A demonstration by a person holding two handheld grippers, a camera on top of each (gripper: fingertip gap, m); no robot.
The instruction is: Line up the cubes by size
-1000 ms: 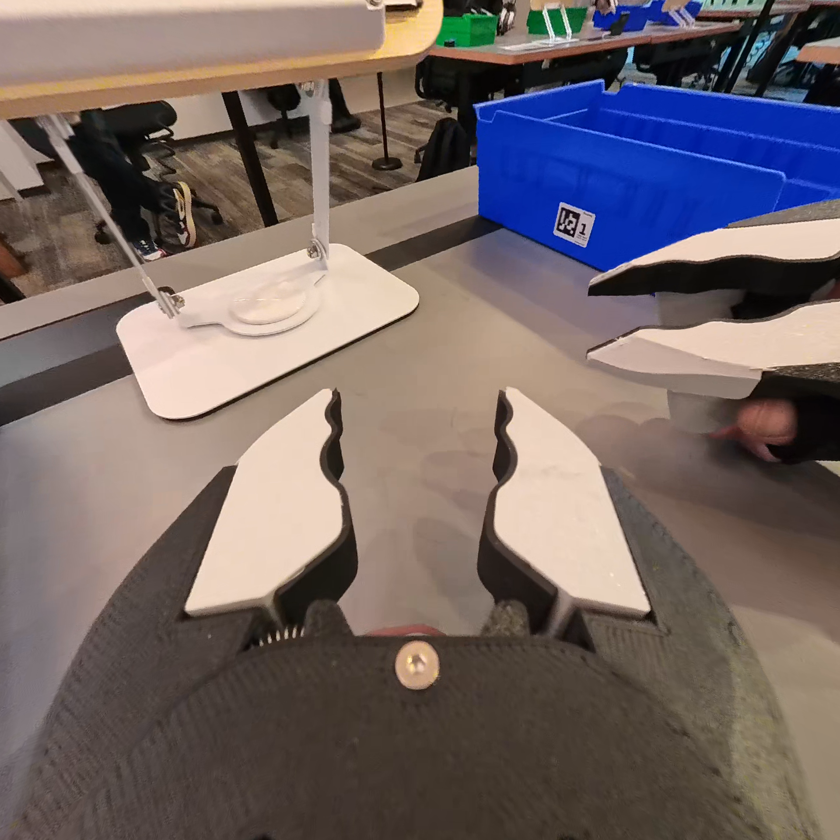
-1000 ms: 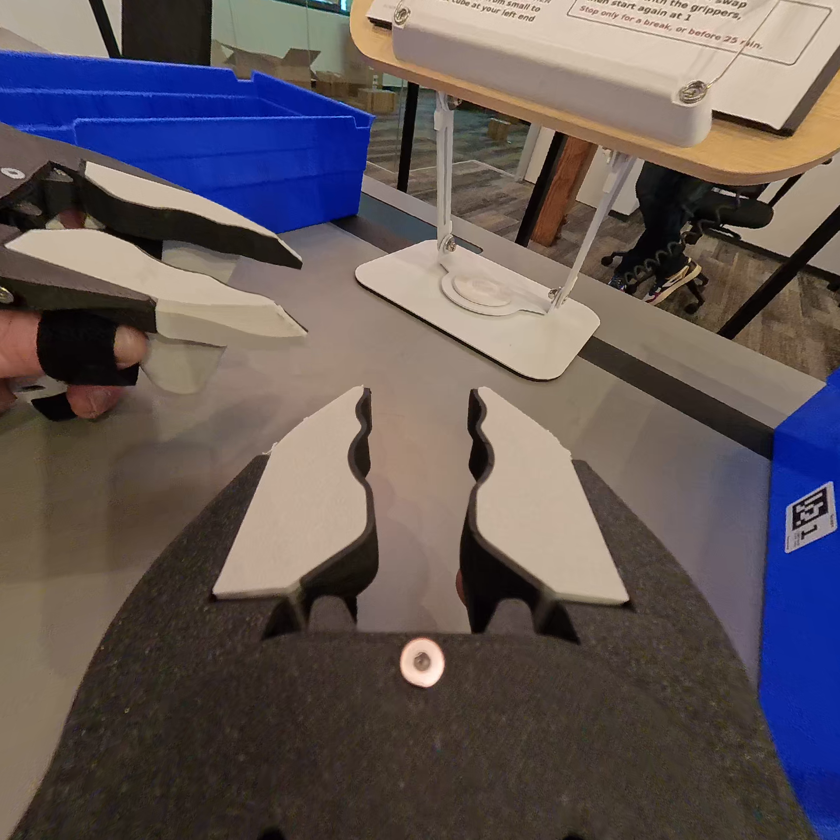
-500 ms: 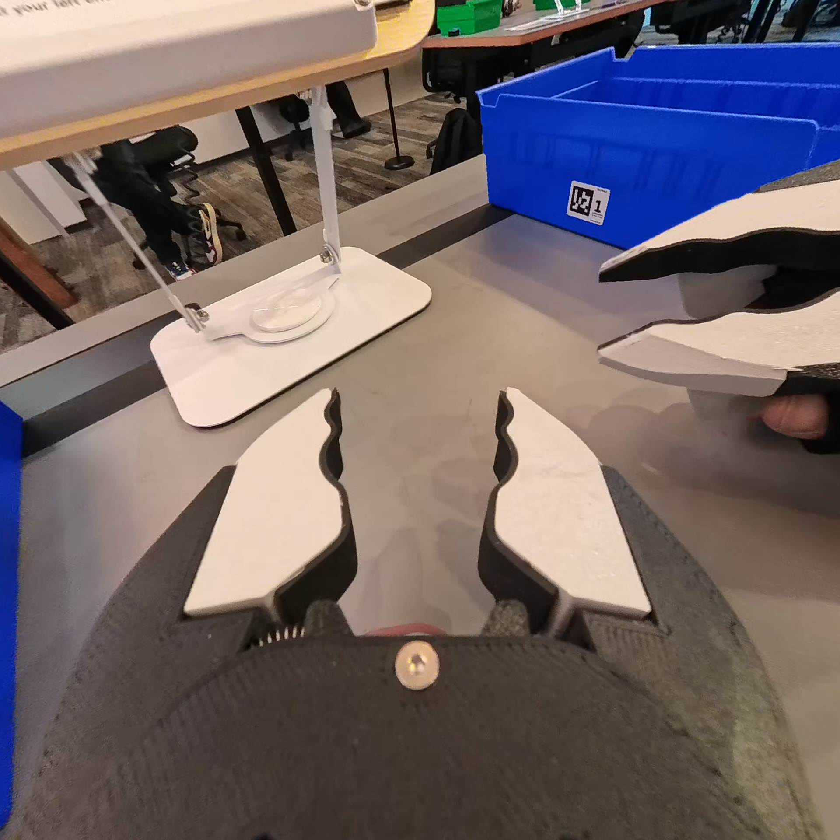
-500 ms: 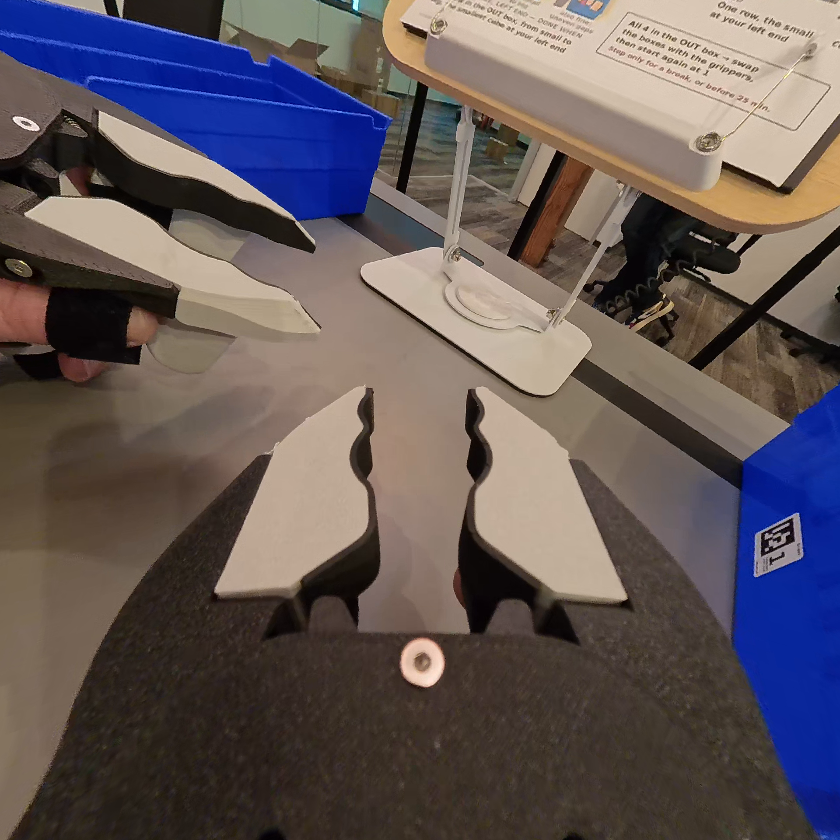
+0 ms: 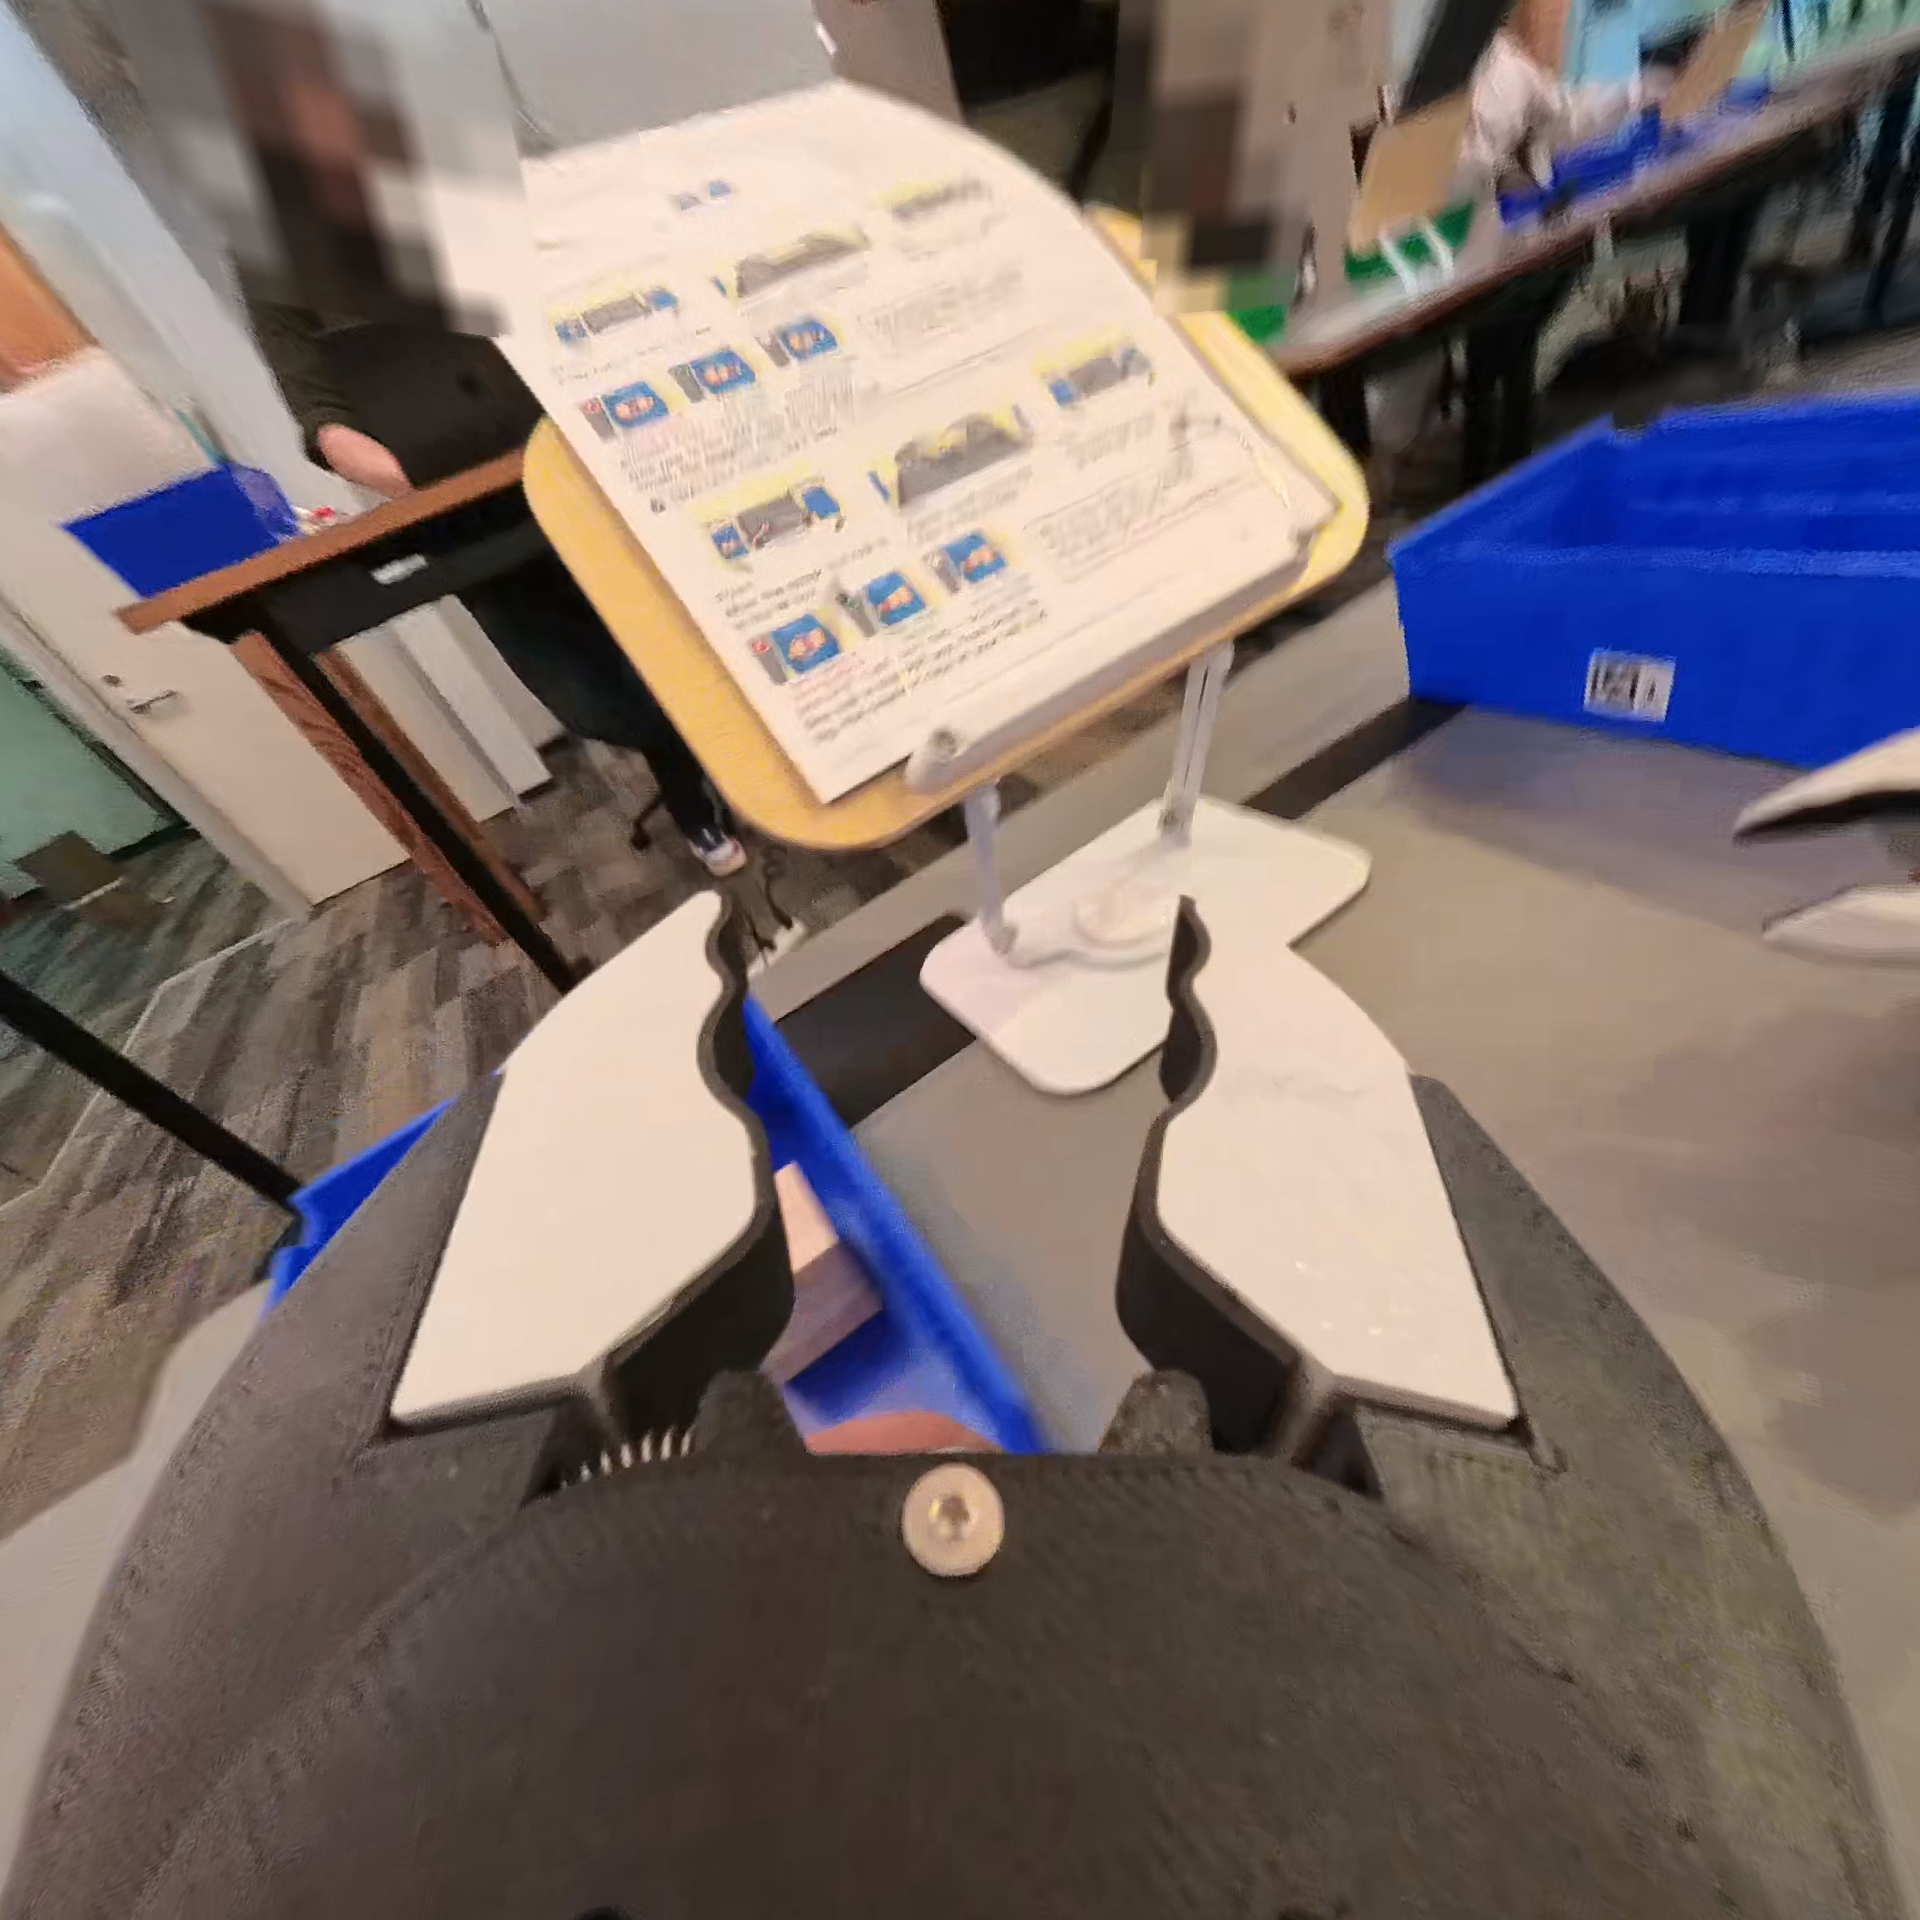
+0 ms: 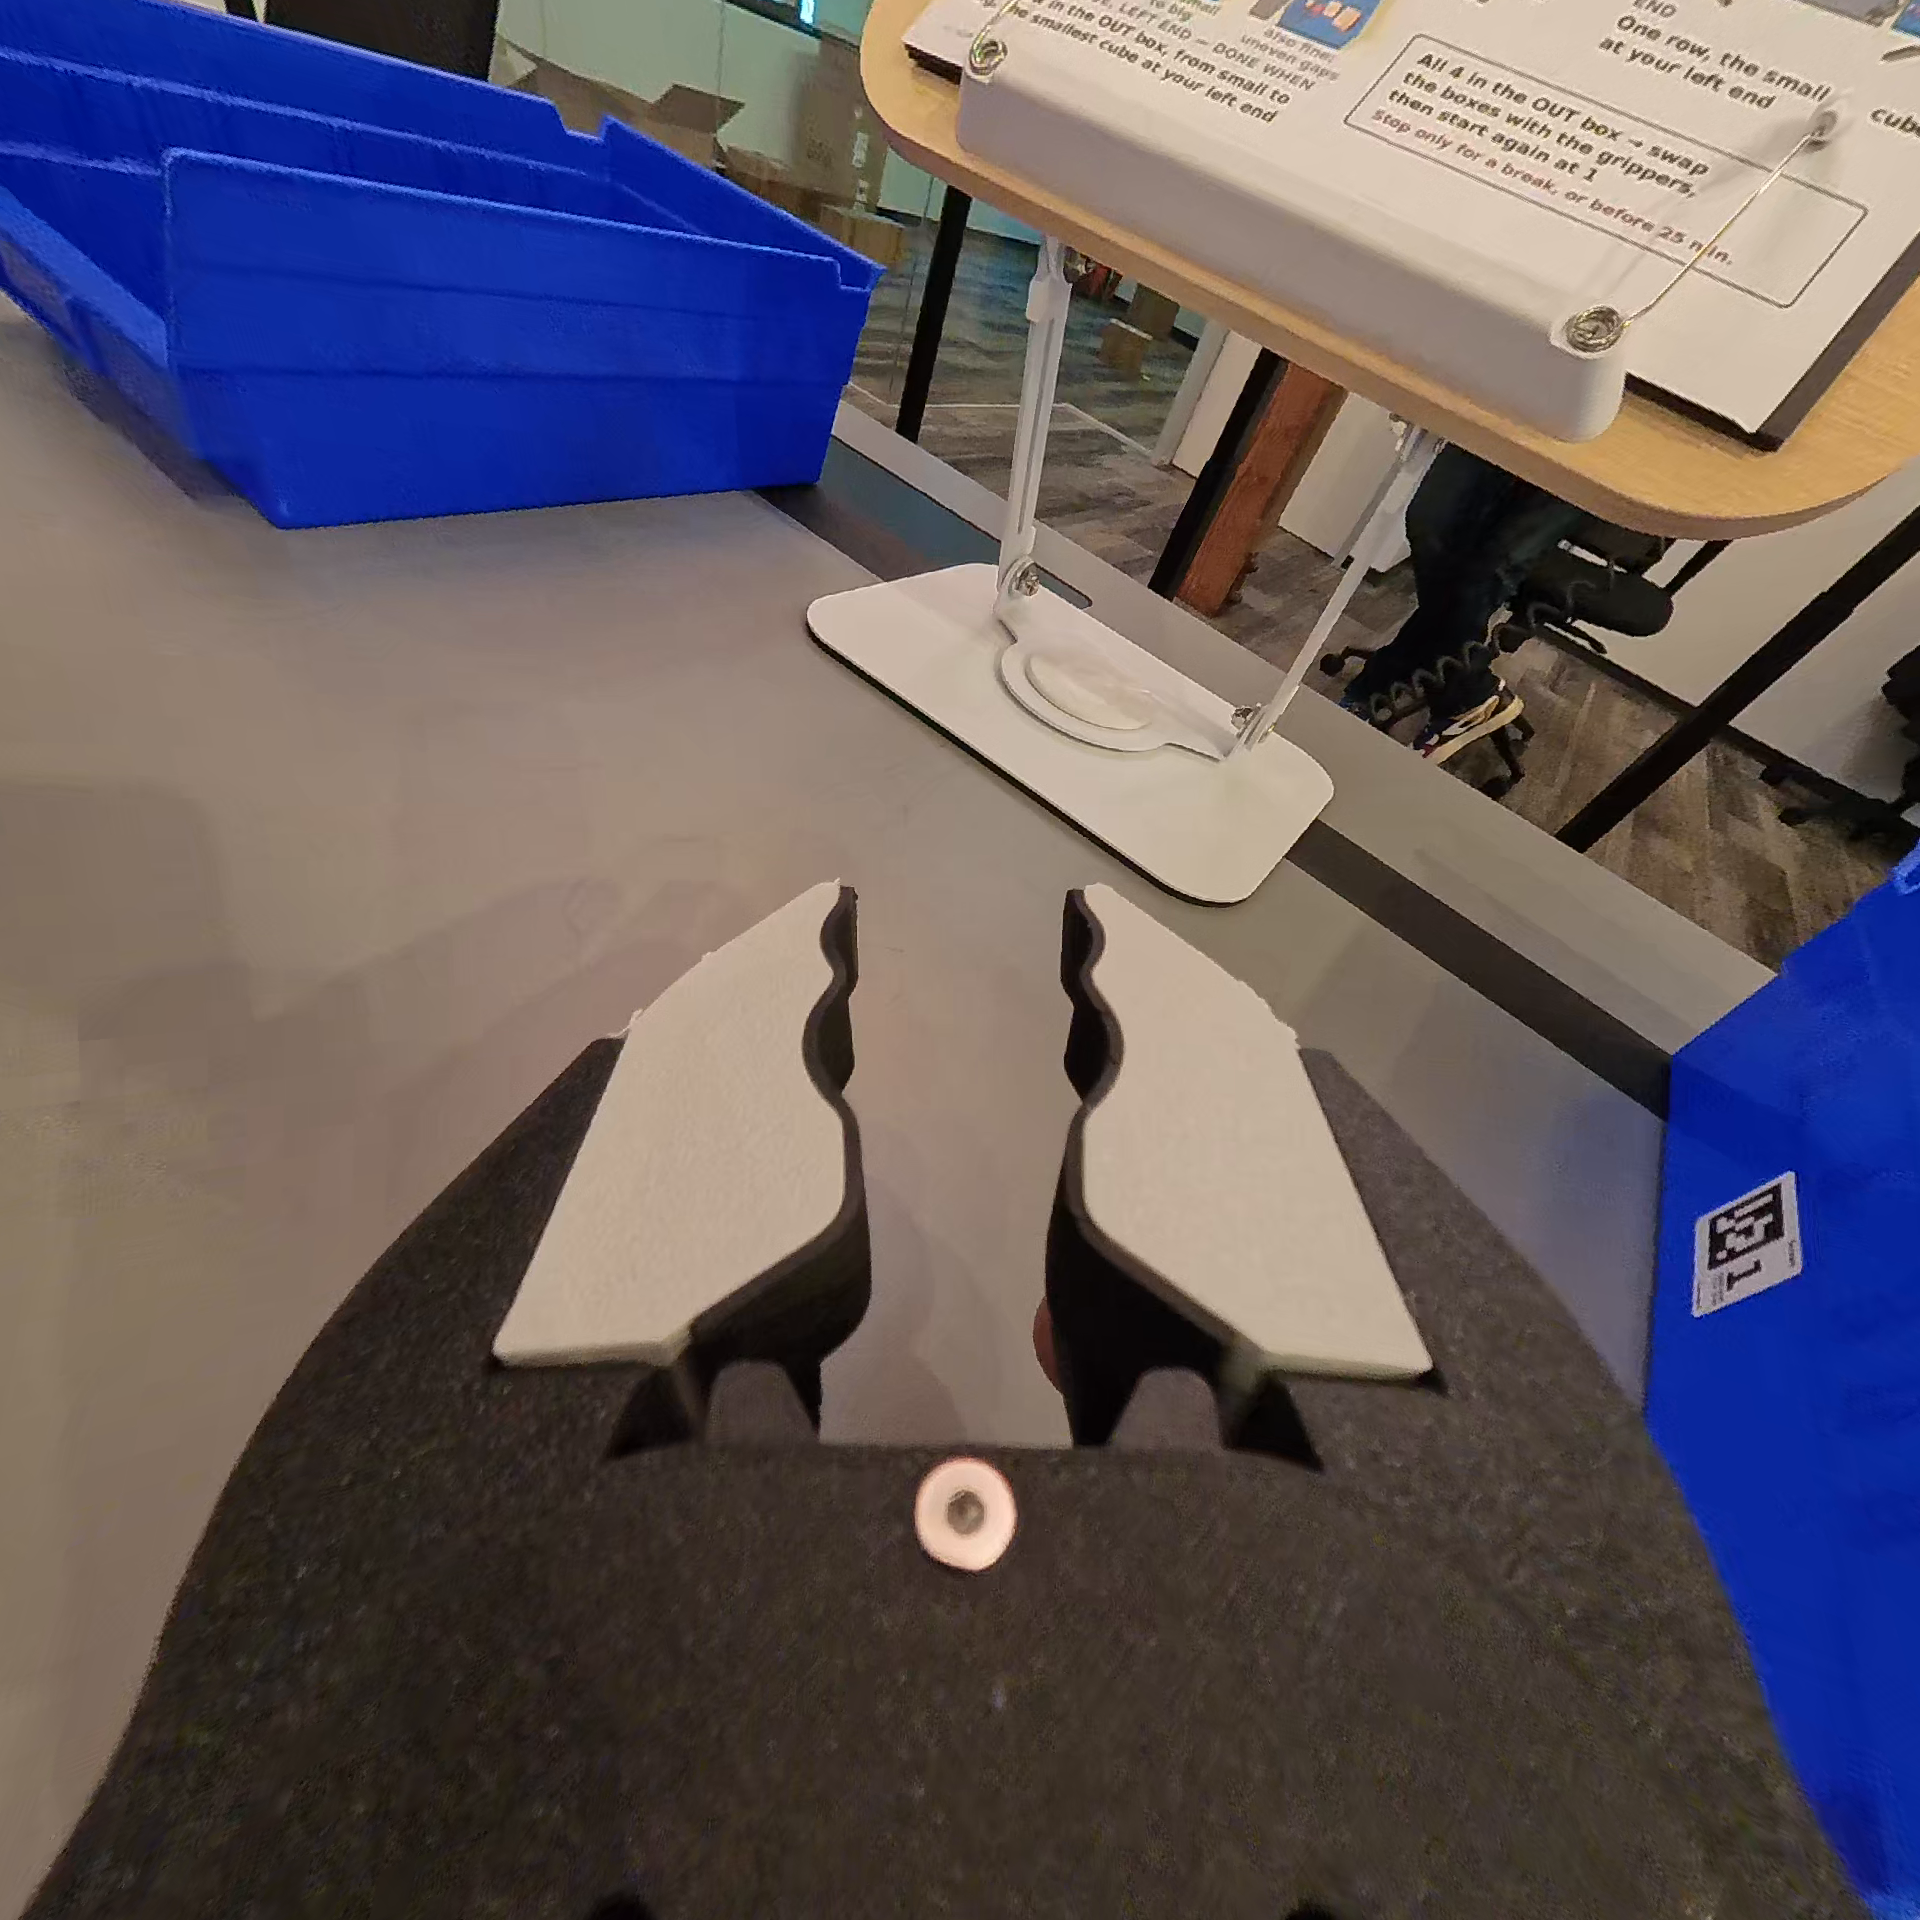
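Observation:
In the left wrist view my left gripper (image 5: 951, 925) is open wide and empty. It hovers over the edge of a blue bin (image 5: 883, 1195) at the table's left end. A cube (image 5: 821, 1283) with a pale top and a brownish side lies in that bin, below my left finger (image 5: 613, 1174); the pads do not touch it. The tips of my right gripper (image 5: 1839, 862) show at the right edge. In the right wrist view my right gripper (image 6: 961, 909) is open and empty above the bare grey table (image 6: 416, 790). No cube shows there.
A white stand (image 5: 1132, 966) with an instruction sheet (image 5: 894, 436) stands at the table's far edge; it also shows in the right wrist view (image 6: 1070, 727). Blue bins sit at the far side (image 5: 1662, 582) (image 6: 468, 343). Another blue bin (image 6: 1797, 1247) is close on the right. My left gripper's tips are some 20 centimeters from the cube (image 5: 821, 1283).
My left gripper swung left and tilted up, and its jaws opened wider. The blue bin with the cube came into its view. It left the right wrist view. My right gripper hardly moved.

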